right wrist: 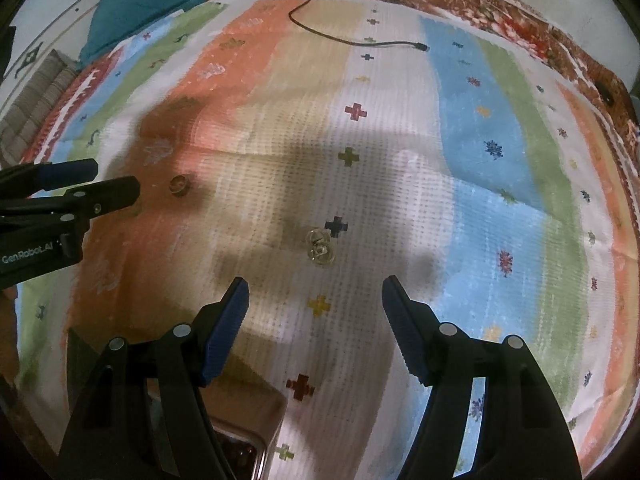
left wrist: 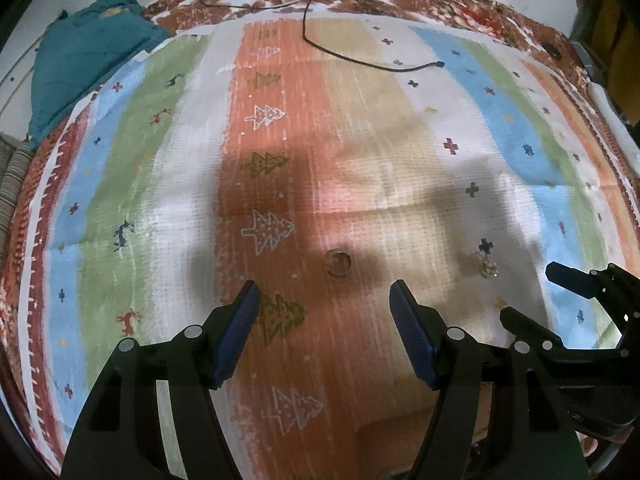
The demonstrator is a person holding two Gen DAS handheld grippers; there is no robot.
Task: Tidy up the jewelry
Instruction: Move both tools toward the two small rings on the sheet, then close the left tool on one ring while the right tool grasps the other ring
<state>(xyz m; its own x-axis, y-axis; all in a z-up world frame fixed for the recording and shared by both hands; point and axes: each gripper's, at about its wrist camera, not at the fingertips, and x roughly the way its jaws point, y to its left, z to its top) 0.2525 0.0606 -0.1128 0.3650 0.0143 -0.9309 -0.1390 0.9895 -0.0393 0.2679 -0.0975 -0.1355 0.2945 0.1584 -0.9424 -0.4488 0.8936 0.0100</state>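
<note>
A gold ring lies on the striped cloth, just ahead of my left gripper, which is open and empty. A pair of clear crystal earrings lies to its right. In the right wrist view the earrings sit just ahead of my right gripper, which is open and empty. The ring shows there at the left, near the left gripper. The right gripper enters the left wrist view at the right edge.
A brown jewelry box with a metal rim sits at the near edge under my right gripper. A black cable lies across the far cloth. A teal cloth bundle lies at the far left.
</note>
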